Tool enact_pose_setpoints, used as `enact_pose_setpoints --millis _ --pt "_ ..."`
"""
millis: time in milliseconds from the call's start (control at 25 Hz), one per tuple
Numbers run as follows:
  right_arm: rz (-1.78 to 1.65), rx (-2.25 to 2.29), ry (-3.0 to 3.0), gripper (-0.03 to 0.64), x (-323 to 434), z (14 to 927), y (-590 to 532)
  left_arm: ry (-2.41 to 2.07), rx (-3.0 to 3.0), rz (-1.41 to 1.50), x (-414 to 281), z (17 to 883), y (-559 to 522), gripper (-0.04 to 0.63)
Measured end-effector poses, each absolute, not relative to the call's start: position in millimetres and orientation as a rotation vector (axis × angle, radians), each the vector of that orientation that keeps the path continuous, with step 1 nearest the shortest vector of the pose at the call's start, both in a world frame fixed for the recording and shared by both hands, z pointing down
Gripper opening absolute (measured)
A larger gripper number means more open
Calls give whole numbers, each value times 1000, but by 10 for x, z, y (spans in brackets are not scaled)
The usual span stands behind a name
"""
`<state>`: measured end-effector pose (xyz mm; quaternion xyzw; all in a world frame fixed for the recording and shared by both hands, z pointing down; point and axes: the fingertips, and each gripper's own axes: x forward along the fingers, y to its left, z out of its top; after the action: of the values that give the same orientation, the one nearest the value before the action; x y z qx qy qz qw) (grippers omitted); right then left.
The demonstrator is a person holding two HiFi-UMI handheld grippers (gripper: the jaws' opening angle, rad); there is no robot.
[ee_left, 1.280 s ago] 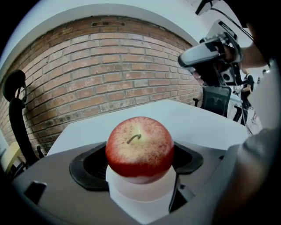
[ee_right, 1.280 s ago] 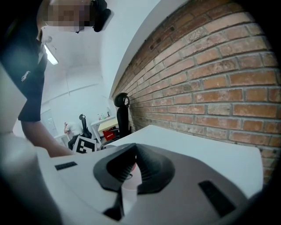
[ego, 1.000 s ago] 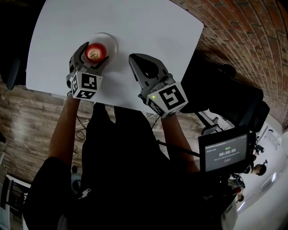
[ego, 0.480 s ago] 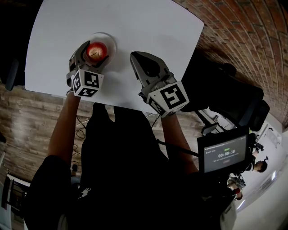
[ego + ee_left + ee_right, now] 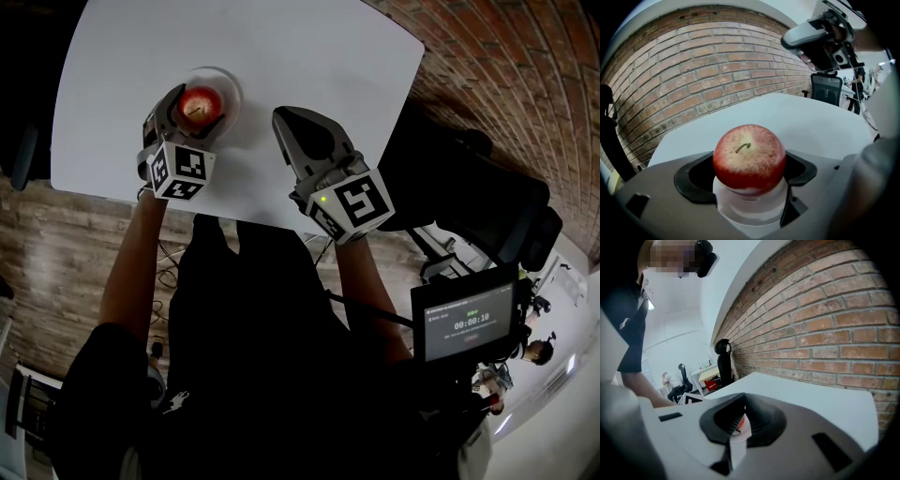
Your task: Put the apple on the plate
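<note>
From the head view, a white bench (image 5: 281, 47) stands below a brick wall (image 5: 525, 84). The left tongs (image 5: 197, 109) reach over a small pale plate (image 5: 234, 94) near the bench's left side, and the apple (image 5: 200, 105) sits between them, stem up, over the plate. The right tongs (image 5: 281, 120) rest just to the right, apart from the plate, with their tips pressed together. Each carries a marker cube – the left one (image 5: 178, 173) and the right one (image 5: 352, 206) – at the near end. A small screen (image 5: 469, 319) glows at the lower right, off the bench.

In the left gripper view, the left tongs (image 5: 749, 174) pinch the apple (image 5: 749, 157): the red skin fills the space between the two dark pads and meets both. Its underside touches the plate (image 5: 750, 208), which lies directly under it. Behind are the bench (image 5: 801, 126), the brick wall (image 5: 708, 70) and an office chair (image 5: 826, 89) at the far edge.

In the right gripper view, the right tongs (image 5: 739, 423) are drawn together, leaving only a thin slit and gripping nothing – a sliver of red shows through the slit, too small to make out. The bench (image 5: 820, 399) runs ahead to the brick wall (image 5: 825, 324).
</note>
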<state>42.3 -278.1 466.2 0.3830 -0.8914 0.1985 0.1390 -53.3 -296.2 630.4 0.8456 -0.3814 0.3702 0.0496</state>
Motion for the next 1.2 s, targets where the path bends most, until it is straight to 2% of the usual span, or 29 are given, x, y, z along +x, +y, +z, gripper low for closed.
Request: enact_pose_setpoints --millis 1200 --pt "562 1151 -2583 4 523 4561 -2827 -1129 2597 1135 -453 6226 -2962 433"
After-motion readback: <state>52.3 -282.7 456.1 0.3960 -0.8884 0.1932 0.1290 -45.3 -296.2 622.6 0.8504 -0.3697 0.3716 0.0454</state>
